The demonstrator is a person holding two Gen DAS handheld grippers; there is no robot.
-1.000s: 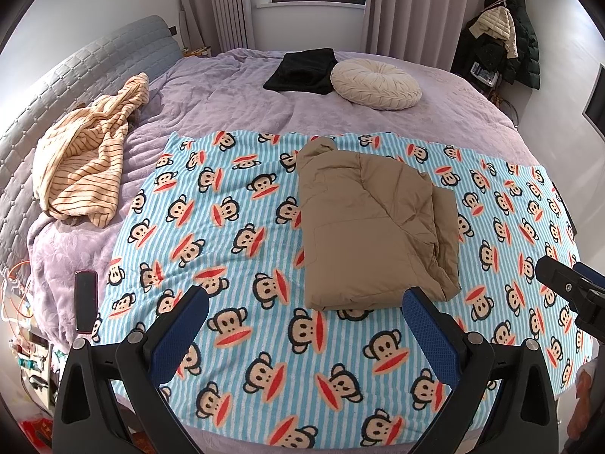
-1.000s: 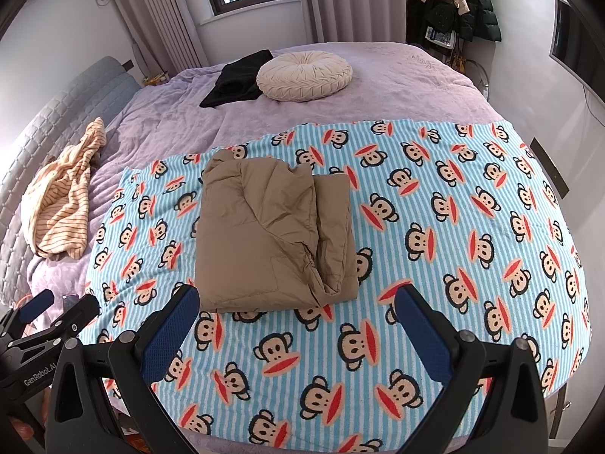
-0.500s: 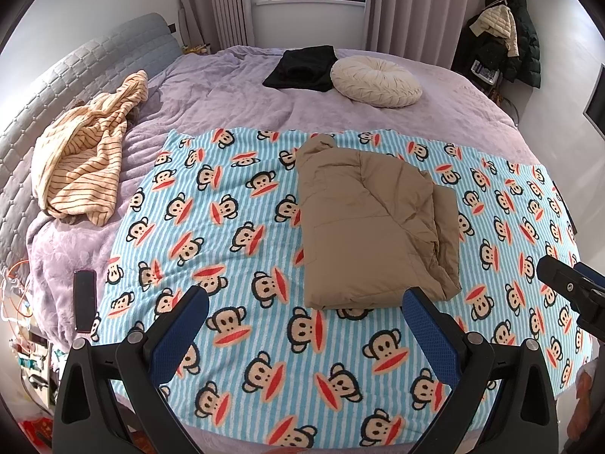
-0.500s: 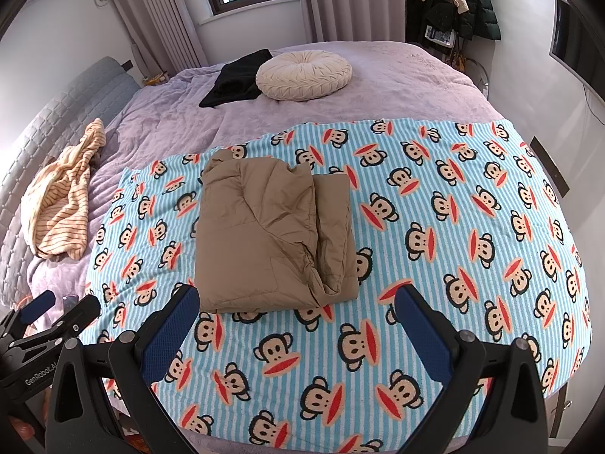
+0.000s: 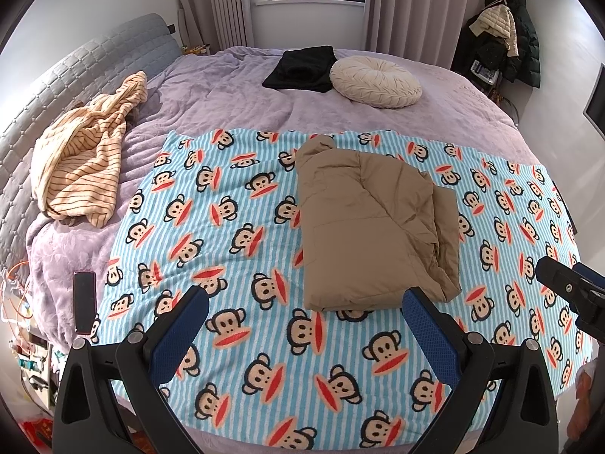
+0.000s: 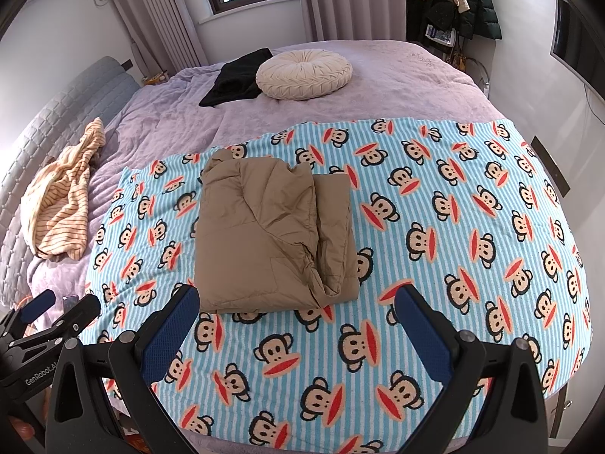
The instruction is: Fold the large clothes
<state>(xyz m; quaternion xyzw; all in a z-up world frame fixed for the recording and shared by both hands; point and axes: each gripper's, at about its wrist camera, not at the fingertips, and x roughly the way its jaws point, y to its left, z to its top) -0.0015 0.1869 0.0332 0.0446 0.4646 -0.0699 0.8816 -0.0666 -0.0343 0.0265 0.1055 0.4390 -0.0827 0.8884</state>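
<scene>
Left wrist view: the tan jacket [image 5: 372, 227] lies folded into a rectangle on the monkey blanket [image 5: 234, 249], which covers the near part of the bed [image 5: 227, 102]. The left gripper [image 5: 304, 312] hovers above the blanket's near edge, jaws spread wide, holding nothing. The right gripper [image 6: 297, 308] does the same, jaws spread and empty. A striped garment [image 5: 83, 162] lies crumpled near the headboard [image 5: 75, 72]. A round cushion [image 5: 376, 81] touches a black garment [image 5: 302, 68] at the far side.

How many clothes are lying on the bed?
3. A folded tan puffy jacket on the monkey-print blanket, a crumpled cream striped garment by the headboard, and a black folded garment beside the round cream cushion. More may be hidden.
</scene>
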